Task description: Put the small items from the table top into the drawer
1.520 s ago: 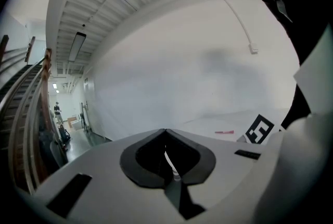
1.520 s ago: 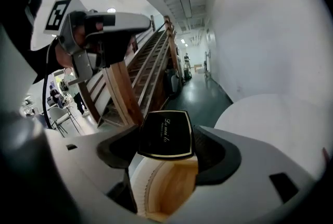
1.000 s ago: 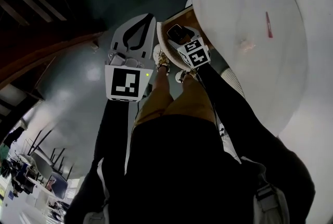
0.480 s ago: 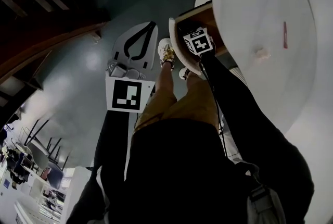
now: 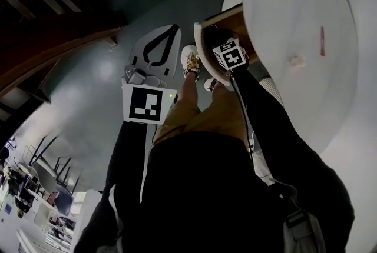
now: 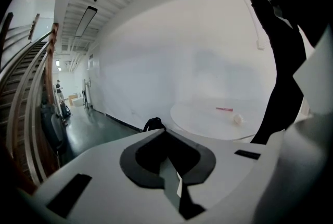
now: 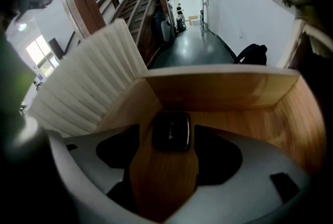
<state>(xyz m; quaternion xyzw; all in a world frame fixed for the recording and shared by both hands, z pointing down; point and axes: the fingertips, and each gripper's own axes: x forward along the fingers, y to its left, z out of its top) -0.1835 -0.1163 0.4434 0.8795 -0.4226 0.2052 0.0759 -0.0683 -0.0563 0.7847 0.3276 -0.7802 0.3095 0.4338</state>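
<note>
right gripper [image 7: 166, 154] is inside the open light-wood drawer [image 7: 229, 94], jaws spread wide, nothing clamped. small black rounded-rectangular case [image 7: 170, 132] is lying flat on the drawer floor, just short of the back wall, between the jaw tips. pad contact can't be ruled out from this angle. left gripper [image 6: 162, 137] is held out over the floor, jaws brought together on nothing.

on the round white table top [image 5: 283, 5], a thin red stick [image 5: 321, 49] and a small whitish lump [image 5: 294, 60] are seen near the middle, close together but apart.

judged step: release of the case, then pull-out. jaws should be left spread and drawn straight back along the drawer axis so the case isn't dragged or flipped. the side walls should be cleared before any swing toward the table. the lump looks soft, so a light squeeze is advised. the stick is best taken across its length, jaws flat to the table top.
</note>
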